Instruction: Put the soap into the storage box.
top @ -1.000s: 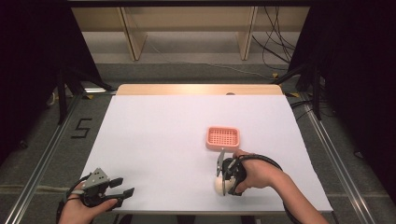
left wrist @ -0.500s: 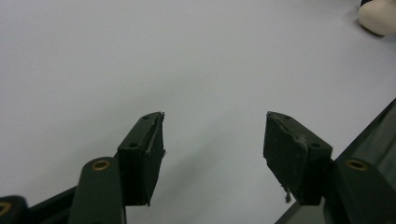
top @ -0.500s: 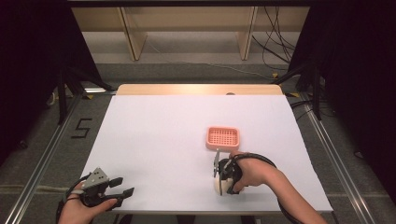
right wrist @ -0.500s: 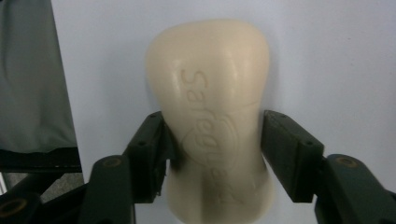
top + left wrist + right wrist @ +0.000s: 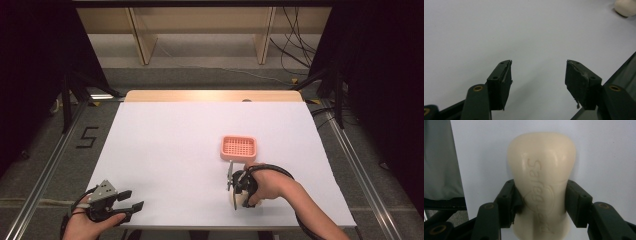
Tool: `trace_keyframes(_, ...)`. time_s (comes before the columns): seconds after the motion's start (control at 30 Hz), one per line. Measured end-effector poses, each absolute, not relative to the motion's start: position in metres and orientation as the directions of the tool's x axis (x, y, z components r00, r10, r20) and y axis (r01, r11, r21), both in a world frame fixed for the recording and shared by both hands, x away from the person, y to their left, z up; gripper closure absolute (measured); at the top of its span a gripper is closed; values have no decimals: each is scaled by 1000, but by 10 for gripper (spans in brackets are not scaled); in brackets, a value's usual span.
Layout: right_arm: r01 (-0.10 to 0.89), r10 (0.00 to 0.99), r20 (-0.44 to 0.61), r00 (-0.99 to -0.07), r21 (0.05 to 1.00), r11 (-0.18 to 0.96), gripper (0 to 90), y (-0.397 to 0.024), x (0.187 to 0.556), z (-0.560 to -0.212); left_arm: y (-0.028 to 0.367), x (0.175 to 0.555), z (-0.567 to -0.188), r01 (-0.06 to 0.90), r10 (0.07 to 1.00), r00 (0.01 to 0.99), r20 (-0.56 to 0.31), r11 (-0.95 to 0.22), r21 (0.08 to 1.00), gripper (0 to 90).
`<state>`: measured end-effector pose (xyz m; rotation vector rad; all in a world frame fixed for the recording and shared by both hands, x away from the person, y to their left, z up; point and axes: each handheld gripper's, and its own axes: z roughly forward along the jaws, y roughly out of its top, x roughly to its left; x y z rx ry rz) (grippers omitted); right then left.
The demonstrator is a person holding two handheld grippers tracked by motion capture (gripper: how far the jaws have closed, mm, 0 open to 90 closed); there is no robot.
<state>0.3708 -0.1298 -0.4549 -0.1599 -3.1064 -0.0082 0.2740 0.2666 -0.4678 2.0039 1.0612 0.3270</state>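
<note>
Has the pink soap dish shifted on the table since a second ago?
No. The pink soap dish sits at the same spot on the white table, just as far from the table's far wooden edge as before.

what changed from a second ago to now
The right gripper has just been closing its jaws, and its pads now press the sides of the cream soap bar on the table. The left gripper stayed open at the near left edge, and the pink soap dish kept its place.

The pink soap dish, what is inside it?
The pink soap dish shows nothing inside except its grid floor. The soap bar lies nearer, on the white table, pressed between the right gripper fingers.
</note>
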Motion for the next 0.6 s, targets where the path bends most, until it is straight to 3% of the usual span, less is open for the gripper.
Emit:
trace_keyframes(0.53,148,147,39,-988,38,988,504,-133,371,-453,267,274,-468,570,784,603,-146,-295,767,378)
trace_keyframes(0.6,103,100,37,-994,71,992,504,-134,373,-455,267,274,-468,576,780,606,-154,-298,761,377)
